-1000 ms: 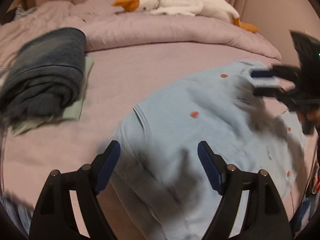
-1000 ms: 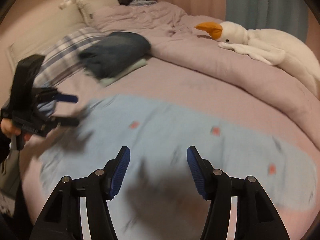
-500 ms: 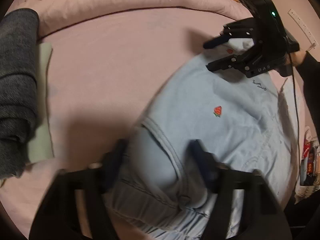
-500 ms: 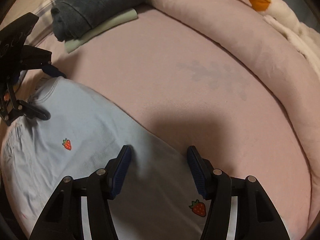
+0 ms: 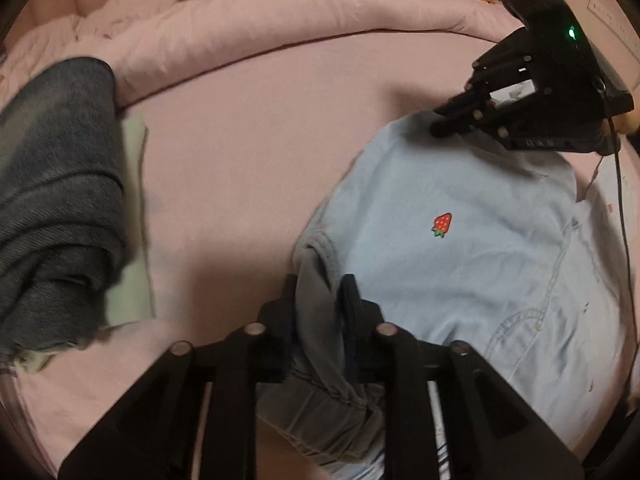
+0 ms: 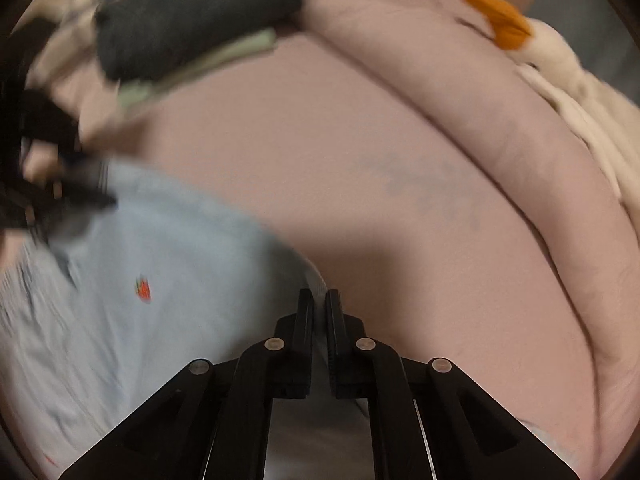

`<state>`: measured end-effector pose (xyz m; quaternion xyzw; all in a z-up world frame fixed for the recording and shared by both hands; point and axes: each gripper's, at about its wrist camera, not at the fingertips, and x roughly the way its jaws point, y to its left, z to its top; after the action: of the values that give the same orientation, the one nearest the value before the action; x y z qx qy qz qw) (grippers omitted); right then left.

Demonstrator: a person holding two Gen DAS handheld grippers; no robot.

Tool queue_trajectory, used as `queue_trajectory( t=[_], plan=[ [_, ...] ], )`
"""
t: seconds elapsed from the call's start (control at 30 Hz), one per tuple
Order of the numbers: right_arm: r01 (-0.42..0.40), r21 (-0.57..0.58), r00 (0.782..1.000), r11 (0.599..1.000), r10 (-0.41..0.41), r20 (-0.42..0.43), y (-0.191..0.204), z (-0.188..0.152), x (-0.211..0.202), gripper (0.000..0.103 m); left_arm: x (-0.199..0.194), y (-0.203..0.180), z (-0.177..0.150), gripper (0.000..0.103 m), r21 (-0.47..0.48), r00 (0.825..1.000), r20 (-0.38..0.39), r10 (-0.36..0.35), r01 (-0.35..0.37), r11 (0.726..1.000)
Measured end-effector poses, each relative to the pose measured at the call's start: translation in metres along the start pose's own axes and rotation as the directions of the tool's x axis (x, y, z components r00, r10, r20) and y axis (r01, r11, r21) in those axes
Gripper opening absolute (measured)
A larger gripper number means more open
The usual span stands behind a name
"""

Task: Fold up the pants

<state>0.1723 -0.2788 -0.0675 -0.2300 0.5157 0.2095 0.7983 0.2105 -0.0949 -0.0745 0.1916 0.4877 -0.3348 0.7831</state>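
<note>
Both grippers, left (image 5: 320, 300) and right (image 6: 319, 312), just closed, pinch the pants (image 5: 460, 248) edge; thin bites may slip when lifted.

Left gripper (image 5: 320, 296): tilted steeply down, jaws just closing, now narrow with a bunched fold of the pants (image 5: 460, 248) pinched between the pads. Both black fingers (image 5: 350, 308) press on the cloth from either side.

Right gripper (image 6: 319, 308): also tilted steeply down, jaws just closed, nearly together with only a thin edge of the pants between them. Seen from the left wrist view, the right gripper (image 5: 440, 124) sits at the far edge of the pants, tips on the cloth. A bit of the person's hand (image 5: 628, 120) shows behind its body.

From the right wrist view the left gripper (image 6: 100, 200) is blurred; state unreadable there.
</note>
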Motion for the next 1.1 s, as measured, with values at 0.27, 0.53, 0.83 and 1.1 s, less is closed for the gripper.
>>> queue_trajectory(
  t=[0.27, 0.53, 0.83, 1.1],
  plan=[
    [0.014, 0.055, 0.999, 0.998, -0.013, -0.03, -0.024, -0.007, -0.004, 0.066, 0.008, 0.01, 0.007, 0.073, -0.071, 0.999, -0.024, -0.046, 0.044, 0.997],
    [-0.053, 0.101, 0.999, 0.993, 0.054, -0.001, -0.019, -0.031, -0.005, 0.011, 0.014, -0.013, 0.005, 0.022, 0.001, 0.998, -0.065, -0.021, 0.021, 1.0],
    [0.146, 0.093, 0.975, 0.985, -0.159, 0.155, 0.037, -0.084, -0.13, 0.007, -0.085, -0.082, -0.035, 0.015, 0.108, 0.973, 0.163, 0.164, -0.183, 0.977],
    [0.214, 0.081, 0.921, 0.973, -0.229, 0.315, 0.113, -0.145, -0.225, 0.007, -0.151, -0.149, -0.128, 0.015, 0.262, 0.932, 0.296, 0.21, -0.29, 0.92]
  ],
)
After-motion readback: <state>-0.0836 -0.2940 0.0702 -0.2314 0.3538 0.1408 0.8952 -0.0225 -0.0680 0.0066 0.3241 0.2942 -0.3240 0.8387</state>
